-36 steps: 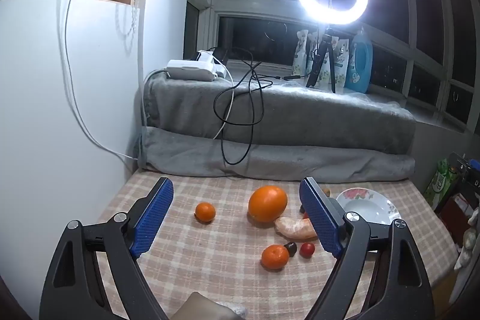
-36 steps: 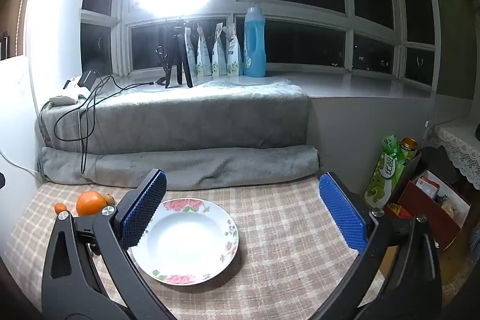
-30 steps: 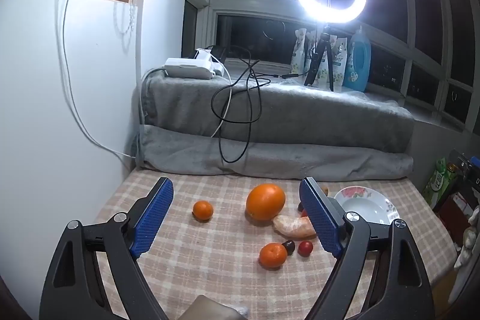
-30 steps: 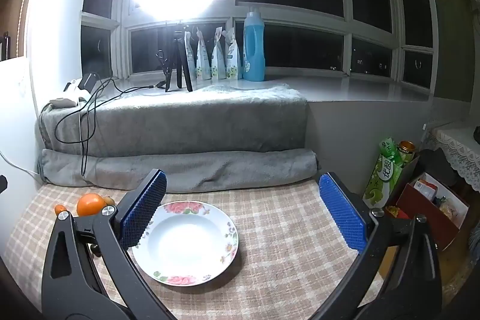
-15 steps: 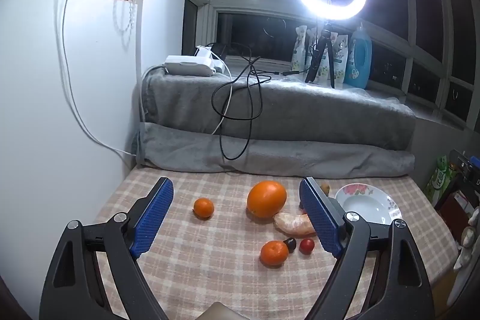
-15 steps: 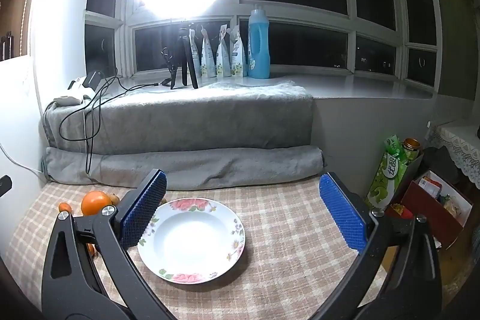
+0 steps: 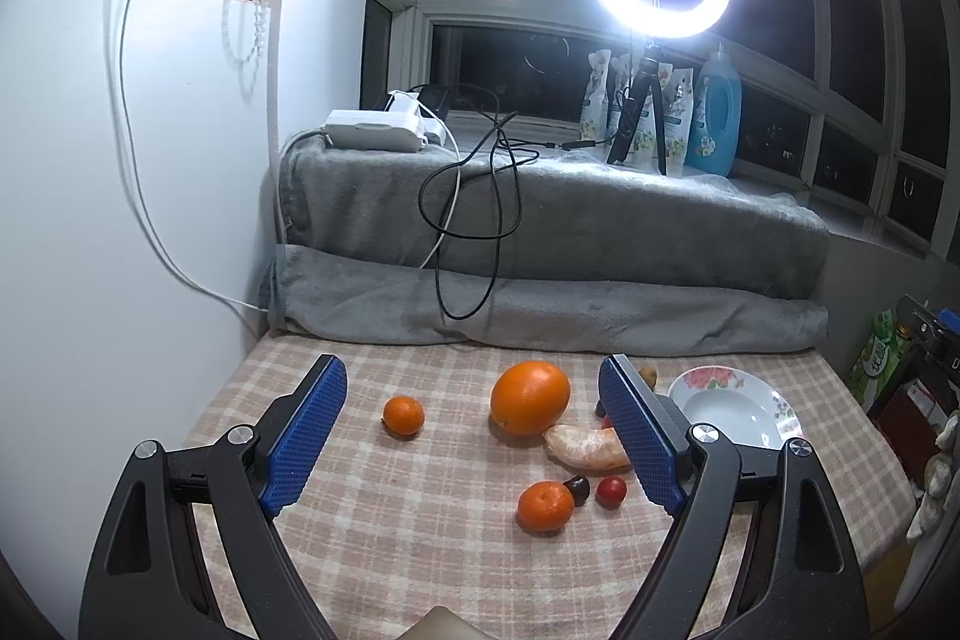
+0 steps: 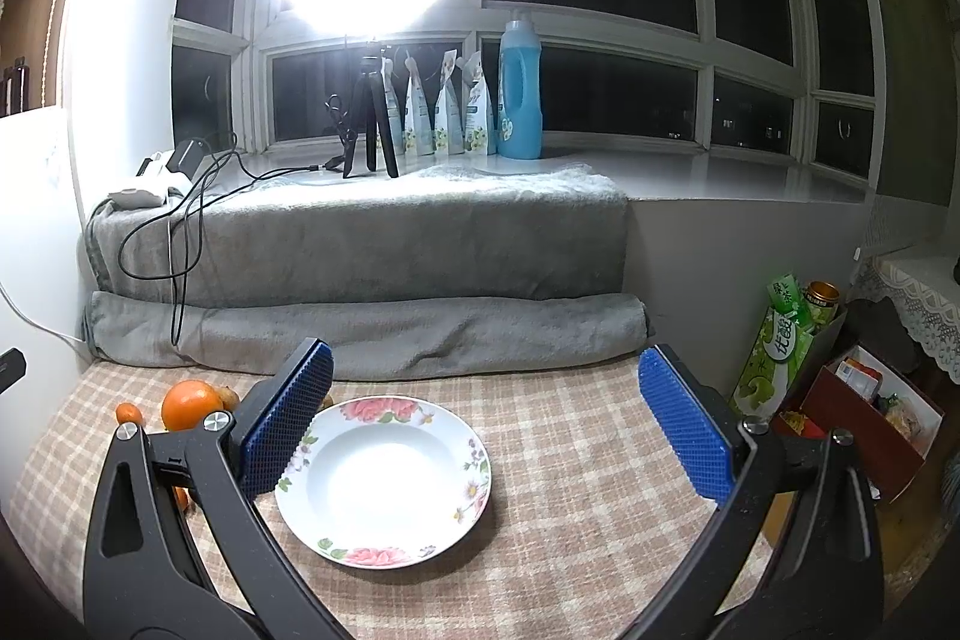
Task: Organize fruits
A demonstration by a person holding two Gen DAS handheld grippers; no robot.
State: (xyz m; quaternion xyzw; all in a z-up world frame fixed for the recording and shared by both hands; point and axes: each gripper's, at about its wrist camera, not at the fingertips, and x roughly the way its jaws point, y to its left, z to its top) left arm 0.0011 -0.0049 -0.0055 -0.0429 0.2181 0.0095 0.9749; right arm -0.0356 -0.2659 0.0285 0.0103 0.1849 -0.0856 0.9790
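Both your left tool point(image 7: 473, 436) and right tool point(image 8: 480, 421) are wide open and hold nothing, and the round fruits could roll off the checked-cloth bench point(image 7: 420, 550) if you bump them. I count one big orange point(image 7: 530, 397), two small mandarins point(image 7: 404, 415), one peeled orange piece point(image 7: 585, 447) and one red cherry tomato point(image 7: 611, 491). The dark berry and the brown fruit are too hidden to count surely, and the empty white flowered plate point(image 8: 384, 478) sits at 3 o'clock from the fruit.
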